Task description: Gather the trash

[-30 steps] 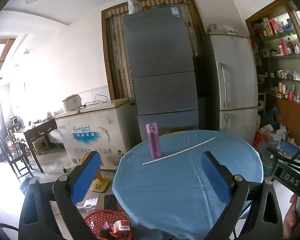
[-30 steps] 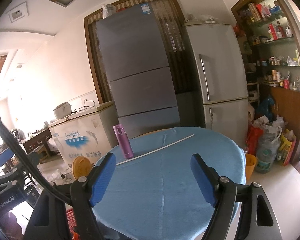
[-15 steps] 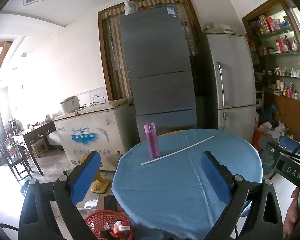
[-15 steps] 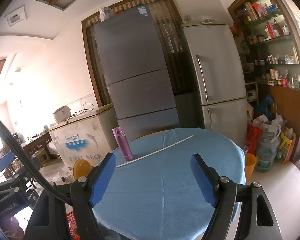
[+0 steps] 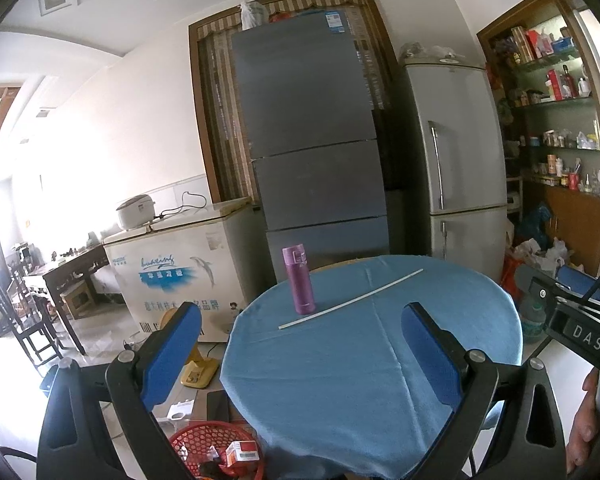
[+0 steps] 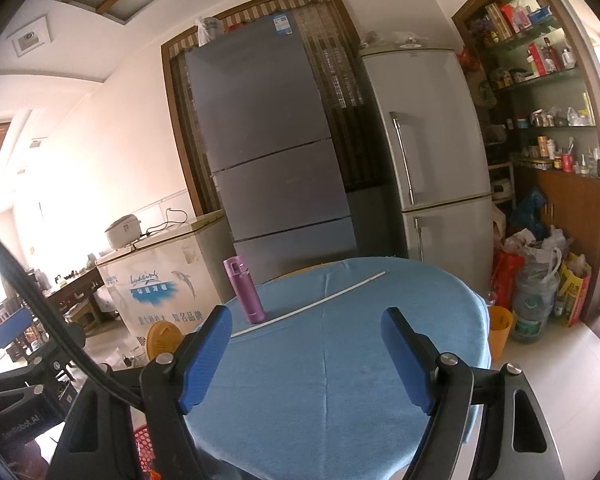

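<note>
Left gripper (image 5: 300, 344): fingers spread, holding nothing.
Right gripper (image 6: 306, 354): fingers spread, empty.
White stick (image 5: 350, 299): frame centre, on blue tablecloth (image 5: 372, 380), touching purple bottle (image 5: 299, 280).
Advice: likely pinch its free end, avoiding the bottle.
Red basket (image 5: 204, 446): bottom left.

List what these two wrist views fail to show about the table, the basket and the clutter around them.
- Red basket: left wrist view, partly hidden by the blue tablecloth and the left claw; right wrist view shows only a sliver.
- Small carton in the basket: print too small to read.
- Table legs: covered by the cloth in both views.
- Shelf items: too small to identify.
- Person's hand: cut off by the frame edge.
</note>
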`<state>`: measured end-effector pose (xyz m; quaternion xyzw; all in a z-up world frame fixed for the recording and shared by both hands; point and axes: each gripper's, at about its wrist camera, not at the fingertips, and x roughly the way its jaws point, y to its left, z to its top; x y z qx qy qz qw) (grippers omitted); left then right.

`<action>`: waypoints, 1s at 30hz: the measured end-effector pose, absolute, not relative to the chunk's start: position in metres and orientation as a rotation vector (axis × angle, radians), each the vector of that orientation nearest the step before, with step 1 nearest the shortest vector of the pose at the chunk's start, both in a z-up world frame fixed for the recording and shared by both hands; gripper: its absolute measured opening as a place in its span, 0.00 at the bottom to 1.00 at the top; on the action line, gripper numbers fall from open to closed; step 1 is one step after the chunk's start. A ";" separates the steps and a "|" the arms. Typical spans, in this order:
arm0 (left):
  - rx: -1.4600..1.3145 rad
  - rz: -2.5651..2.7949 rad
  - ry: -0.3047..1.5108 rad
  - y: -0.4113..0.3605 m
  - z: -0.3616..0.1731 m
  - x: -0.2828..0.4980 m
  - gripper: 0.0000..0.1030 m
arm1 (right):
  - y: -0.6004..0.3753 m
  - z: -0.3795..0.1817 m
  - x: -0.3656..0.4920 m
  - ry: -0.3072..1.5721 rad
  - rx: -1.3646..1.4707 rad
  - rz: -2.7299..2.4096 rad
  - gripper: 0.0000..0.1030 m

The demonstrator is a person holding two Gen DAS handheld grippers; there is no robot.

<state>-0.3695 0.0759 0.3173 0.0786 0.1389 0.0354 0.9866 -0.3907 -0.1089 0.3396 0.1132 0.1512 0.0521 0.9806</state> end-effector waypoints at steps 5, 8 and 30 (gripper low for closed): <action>0.159 0.068 0.279 0.075 0.317 -0.371 0.97 | -0.109 0.339 -0.391 0.304 0.229 0.105 0.78; 0.161 0.066 0.279 0.074 0.317 -0.371 0.97 | -0.109 0.339 -0.391 0.304 0.228 0.104 0.78; 0.139 0.073 0.329 0.090 0.304 -0.359 0.97 | -0.092 0.330 -0.385 0.345 0.200 0.118 0.78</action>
